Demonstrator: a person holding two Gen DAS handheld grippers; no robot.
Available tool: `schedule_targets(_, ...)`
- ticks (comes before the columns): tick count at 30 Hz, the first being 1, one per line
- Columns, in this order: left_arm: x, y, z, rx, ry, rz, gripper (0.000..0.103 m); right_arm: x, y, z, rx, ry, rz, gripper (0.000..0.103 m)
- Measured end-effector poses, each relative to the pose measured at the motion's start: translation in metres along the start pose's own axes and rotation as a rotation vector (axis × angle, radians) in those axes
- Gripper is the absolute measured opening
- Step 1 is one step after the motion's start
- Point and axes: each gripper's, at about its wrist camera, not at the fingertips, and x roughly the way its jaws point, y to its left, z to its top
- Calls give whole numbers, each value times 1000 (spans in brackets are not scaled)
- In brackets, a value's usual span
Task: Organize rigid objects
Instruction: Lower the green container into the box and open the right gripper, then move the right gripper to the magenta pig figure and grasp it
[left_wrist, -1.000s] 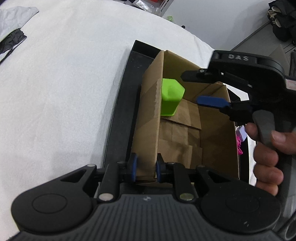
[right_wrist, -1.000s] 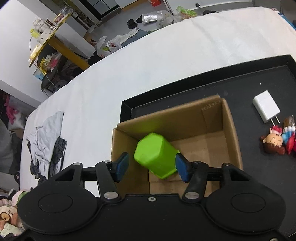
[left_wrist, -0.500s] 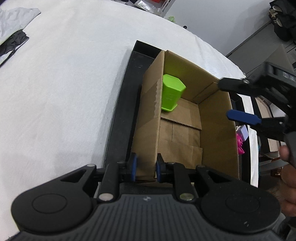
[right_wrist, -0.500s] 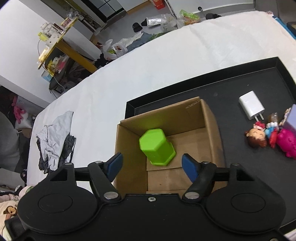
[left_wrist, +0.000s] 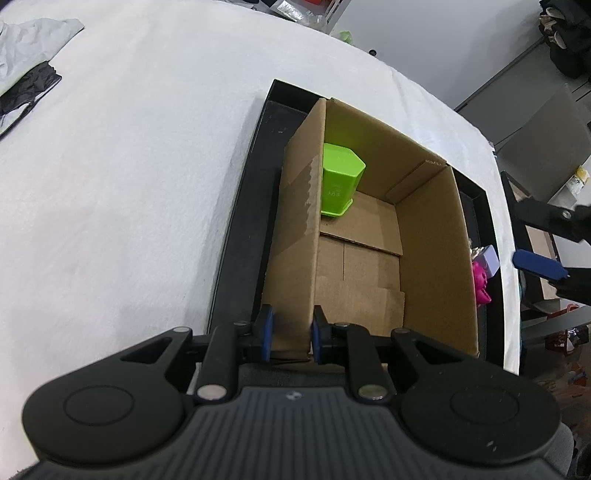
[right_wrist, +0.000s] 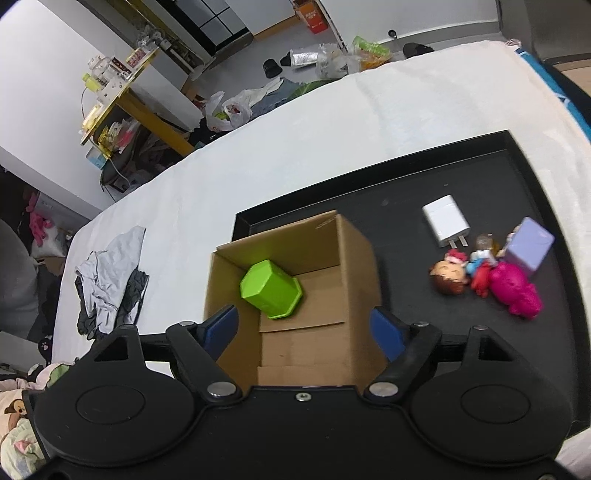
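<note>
Your left gripper (left_wrist: 289, 334) pinches the box (left_wrist: 428, 236) wall at 6 o'clock. Your right gripper (right_wrist: 304, 326) gapes wide, empty, with the green cup (right_wrist: 270, 294) inside the box near 11 o'clock.

A white cloth (right_wrist: 303, 147) covers the table; crumpled grey and black clothes (right_wrist: 107, 280) lie on it, well apart from the tray. Beyond the table stand a cluttered yellow shelf (right_wrist: 118, 107) and plastic bags (right_wrist: 236, 107) on the floor.
</note>
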Motion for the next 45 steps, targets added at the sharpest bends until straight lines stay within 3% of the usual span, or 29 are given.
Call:
schedule_targets(19,-1,-8,-3,4,-21,34,18,-32,-76,6,-13,-7,-63,78)
schedule_targets(45,7,-10,0,-18,-1,65,18,35,-133,28,-154,159,-211,74)
